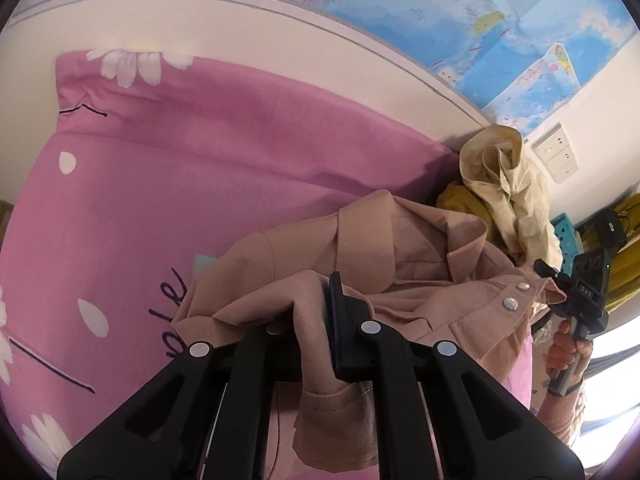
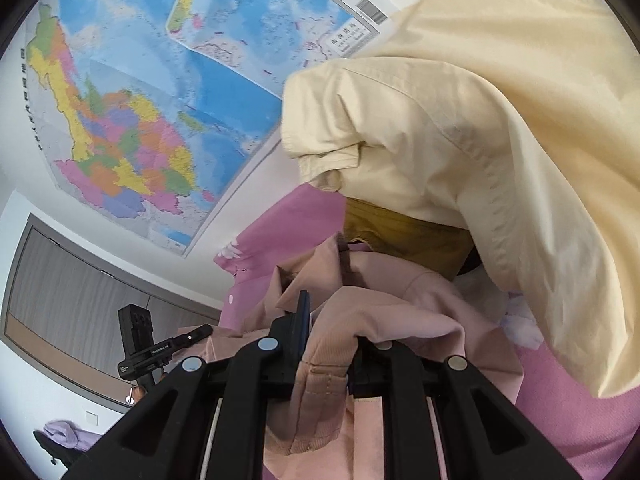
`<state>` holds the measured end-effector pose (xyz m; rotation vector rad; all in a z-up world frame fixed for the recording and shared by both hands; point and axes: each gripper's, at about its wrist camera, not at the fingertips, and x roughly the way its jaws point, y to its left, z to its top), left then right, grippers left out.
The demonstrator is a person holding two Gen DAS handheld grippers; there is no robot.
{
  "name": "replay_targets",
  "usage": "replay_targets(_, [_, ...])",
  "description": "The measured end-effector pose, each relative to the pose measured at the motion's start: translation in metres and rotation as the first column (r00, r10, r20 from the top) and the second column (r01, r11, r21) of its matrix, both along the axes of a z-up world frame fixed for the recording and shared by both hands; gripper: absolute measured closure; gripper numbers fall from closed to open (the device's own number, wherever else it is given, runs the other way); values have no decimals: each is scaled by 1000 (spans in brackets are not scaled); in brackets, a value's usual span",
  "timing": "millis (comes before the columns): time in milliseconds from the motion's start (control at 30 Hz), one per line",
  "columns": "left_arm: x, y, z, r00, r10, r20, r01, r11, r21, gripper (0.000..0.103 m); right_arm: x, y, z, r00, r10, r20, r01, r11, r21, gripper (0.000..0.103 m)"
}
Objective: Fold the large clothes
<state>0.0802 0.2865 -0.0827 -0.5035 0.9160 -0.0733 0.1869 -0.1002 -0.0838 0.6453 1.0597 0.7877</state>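
Two grippers, one garment. From the left wrist view, the left gripper (image 1: 316, 320) has its jaws pinching a fold of the dusty-pink jacket (image 1: 404, 280), which lies bunched on the pink floral sheet (image 1: 180, 184), with a cream garment (image 1: 508, 184) heaped at the far right under the wall map (image 1: 460, 12). The right gripper (image 1: 560, 280) shows at the right edge, touching the jacket's snap placket. From the right wrist view, its jaws are clamped on a seamed edge of the same jacket (image 2: 380, 312), just near of the cream garment (image 2: 480, 120) and a mustard-coloured cloth (image 2: 404, 232).
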Motion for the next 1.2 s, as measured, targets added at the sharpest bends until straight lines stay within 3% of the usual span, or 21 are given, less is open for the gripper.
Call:
replay_targets(300, [13, -2, -9, 1000, 8, -23, -7, 999, 43, 94, 11, 4, -10, 1000, 0, -31, -1, 1000, -8, 84])
replay_targets(667, [5, -25, -2, 1000, 8, 25, -13, 982, 189, 94, 10, 5, -6, 1000, 19, -3, -20, 999, -27, 78])
replay_targets(900, [2, -31, 1, 999, 4, 44, -14, 975, 221, 93, 10, 6, -4, 1000, 24, 9, -24, 999, -47, 76])
replay_targets(1000, [-1, -33, 2, 999, 4, 50, -16, 973, 230, 93, 8, 7, -2, 999, 28, 15, -27, 998, -54, 70])
replay_targets(1067, [-1, -34, 2, 998, 1, 55, -14, 972, 237, 92, 5, 9, 2, 999, 32, 31, -30, 998, -62, 61])
replay_targets(1200, [-1, -34, 3, 998, 0, 60, -14, 972, 234, 91, 0, 13, 12, 997, 43, 61, -38, 996, -78, 56])
